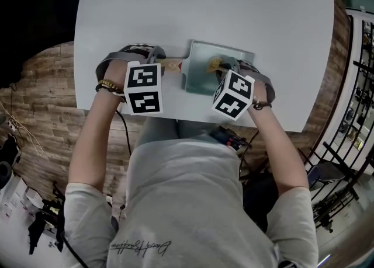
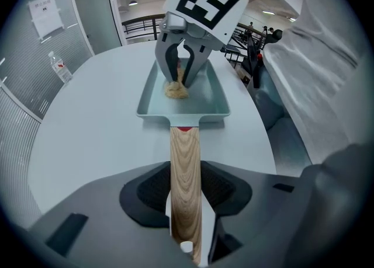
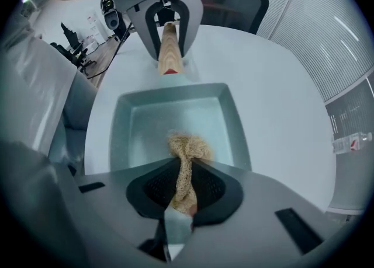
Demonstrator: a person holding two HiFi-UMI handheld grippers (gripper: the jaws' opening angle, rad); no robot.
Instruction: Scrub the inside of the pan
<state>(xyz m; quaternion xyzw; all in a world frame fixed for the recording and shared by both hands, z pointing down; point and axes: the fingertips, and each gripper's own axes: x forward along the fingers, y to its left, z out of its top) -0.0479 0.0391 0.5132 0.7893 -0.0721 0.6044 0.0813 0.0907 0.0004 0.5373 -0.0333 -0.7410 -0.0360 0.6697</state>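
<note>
The pan (image 3: 169,112) sits on a pale round table (image 1: 234,4), near the person's edge. Inside the pan, the right gripper (image 3: 186,182) is clamped on a tan scrubber (image 3: 188,147) that touches the pan's bottom. The left gripper (image 2: 186,186) is clamped on the pan's wooden handle (image 2: 185,156). A bottle (image 2: 60,67) stands well apart from the pan. Plank flooring (image 1: 41,97) surrounds the table.

Round white table (image 1: 234,4) on wood-plank floor (image 1: 41,97), black railing (image 1: 357,94) beside
</note>
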